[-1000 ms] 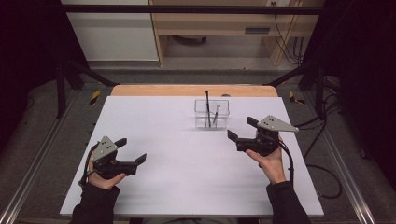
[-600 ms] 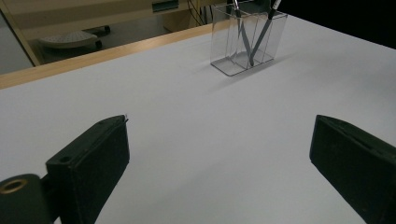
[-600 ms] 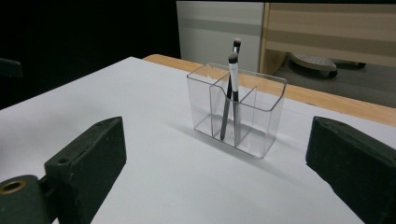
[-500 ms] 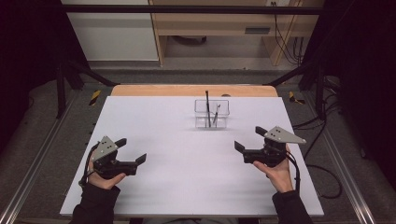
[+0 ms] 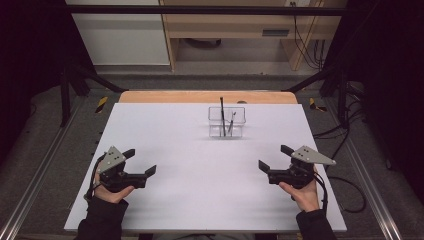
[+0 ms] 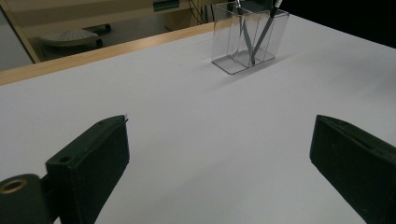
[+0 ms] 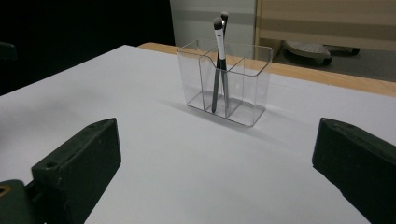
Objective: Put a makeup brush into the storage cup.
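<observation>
Toward the far edge of the white surface (image 5: 200, 150), a little right of its middle, stands a clear holder (image 5: 226, 121) split into compartments, with two makeup brushes (image 5: 223, 115) leaning inside it, bristle ends up. From the right gripper view both brushes (image 7: 218, 65) sit in the middle compartment of the holder (image 7: 226, 81), one behind the other. Near the front left corner the left tool (image 5: 142, 162) hovers low over bare surface, its jaws spread wide with nothing between them. Near the front right corner the right tool (image 5: 272, 157) is held the same way, jaws just opened to full spread and empty, pointing toward the middle. Both tools lie well apart from the holder and from each other.
</observation>
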A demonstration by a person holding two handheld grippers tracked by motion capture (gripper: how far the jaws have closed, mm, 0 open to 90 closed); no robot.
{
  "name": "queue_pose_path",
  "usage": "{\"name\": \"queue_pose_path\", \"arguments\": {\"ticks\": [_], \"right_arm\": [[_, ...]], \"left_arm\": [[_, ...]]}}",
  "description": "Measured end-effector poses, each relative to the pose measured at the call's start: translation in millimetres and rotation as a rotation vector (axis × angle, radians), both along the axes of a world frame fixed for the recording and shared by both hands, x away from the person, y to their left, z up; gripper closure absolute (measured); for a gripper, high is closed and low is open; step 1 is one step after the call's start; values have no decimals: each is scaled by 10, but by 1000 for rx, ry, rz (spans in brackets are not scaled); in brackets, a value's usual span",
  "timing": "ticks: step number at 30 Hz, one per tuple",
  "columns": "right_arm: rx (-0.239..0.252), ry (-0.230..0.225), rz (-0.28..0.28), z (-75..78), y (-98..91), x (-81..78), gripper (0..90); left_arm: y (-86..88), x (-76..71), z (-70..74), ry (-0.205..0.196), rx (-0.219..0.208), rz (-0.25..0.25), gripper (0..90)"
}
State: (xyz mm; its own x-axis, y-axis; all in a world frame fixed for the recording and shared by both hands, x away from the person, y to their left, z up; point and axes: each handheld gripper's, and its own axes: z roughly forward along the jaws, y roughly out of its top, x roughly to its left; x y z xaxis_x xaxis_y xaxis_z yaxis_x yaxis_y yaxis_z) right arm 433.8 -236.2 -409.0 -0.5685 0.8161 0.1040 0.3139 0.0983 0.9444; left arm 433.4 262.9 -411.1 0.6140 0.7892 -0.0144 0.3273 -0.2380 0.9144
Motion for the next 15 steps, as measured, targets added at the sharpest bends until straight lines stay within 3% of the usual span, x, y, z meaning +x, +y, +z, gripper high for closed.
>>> {"name": "queue_pose_path", "arguments": {"ticks": [15], "right_arm": [[-6,7,-19,-87,-125,-51,19]], "left_arm": [[-10,4,-61,12,17,-1,46]]}}
